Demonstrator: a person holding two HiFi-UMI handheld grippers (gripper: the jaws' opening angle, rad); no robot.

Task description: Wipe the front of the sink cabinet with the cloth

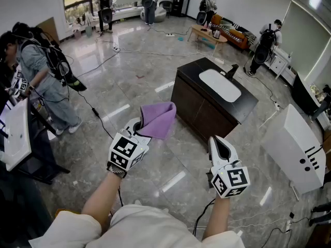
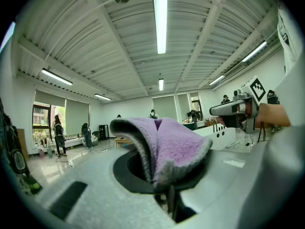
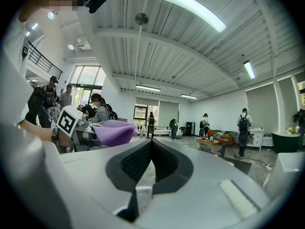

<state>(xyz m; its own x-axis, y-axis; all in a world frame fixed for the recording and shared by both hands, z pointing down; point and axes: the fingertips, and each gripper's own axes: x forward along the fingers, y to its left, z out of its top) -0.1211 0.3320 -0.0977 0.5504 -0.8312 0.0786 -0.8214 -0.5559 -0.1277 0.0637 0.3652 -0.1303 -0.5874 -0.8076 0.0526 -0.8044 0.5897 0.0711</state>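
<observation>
A purple cloth point(image 1: 158, 119) is pinched in my left gripper point(image 1: 138, 130), held up in the air over the floor, short of the cabinet. In the left gripper view the cloth point(image 2: 167, 142) folds up out of the shut jaws. The dark sink cabinet point(image 1: 202, 111) stands ahead, slightly to the right, with a white basin point(image 1: 220, 84) and a black tap in its black top. My right gripper point(image 1: 216, 140) is raised at the right, jaws shut with nothing between them, near the cabinet's front corner. The right gripper view shows the cloth point(image 3: 114, 131) to its left.
A white box-like unit point(image 1: 295, 148) stands to the right and a white basin on a stand point(image 1: 15, 133) to the left. Cables point(image 1: 98, 112) run over the glossy marble floor. Several people stand at the left and along the back of the room.
</observation>
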